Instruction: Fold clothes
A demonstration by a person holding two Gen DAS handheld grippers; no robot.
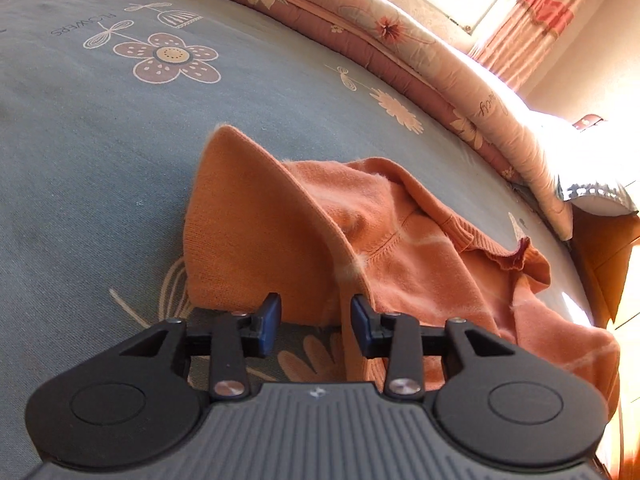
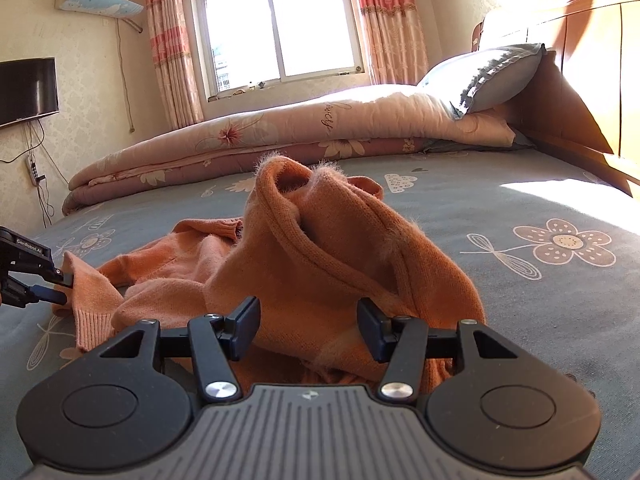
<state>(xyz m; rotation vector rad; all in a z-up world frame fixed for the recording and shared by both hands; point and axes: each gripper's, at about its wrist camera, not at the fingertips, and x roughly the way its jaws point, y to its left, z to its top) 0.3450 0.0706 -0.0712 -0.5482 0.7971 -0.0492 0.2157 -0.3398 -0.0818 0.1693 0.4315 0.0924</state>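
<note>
1. Orange knitted sweater [image 2: 320,248] fabric fills the gap in front of our right gripper [image 2: 308,326], whose dark fingers [image 2: 244,326] stand apart, about half spread; a raised fold of the knit sits between them, and we cannot tell whether the pads press on it.
2. Our left gripper [image 1: 316,322] has blue-padded fingers [image 1: 270,320] parted to a moderate gap, with a draped edge of the sweater [image 1: 360,240] hanging by the right-hand pad; the pads do not clamp it.
3. In the right wrist view the left gripper [image 2: 60,290] shows at the left edge, its tips on either side of a ribbed cuff of the sweater, just at the cloth.
4. The sweater lies crumpled, unfolded, on the grey-blue bed sheet printed with flowers [image 2: 520,208], near the bed's middle. One part stands up in a peak with a rolled, fuzzy hem; the rest sprawls flat toward the left, with pale stripes across it and ribbed edges.
5. Beyond it a rolled pink floral quilt [image 2: 280,128] runs along the far side of the bed, with a grey frilled pillow [image 2: 488,76] leaning on the wooden headboard [image 2: 580,40].
6. Farthest off are the sunlit window [image 2: 276,24] and pink curtains [image 2: 384,20].
</note>
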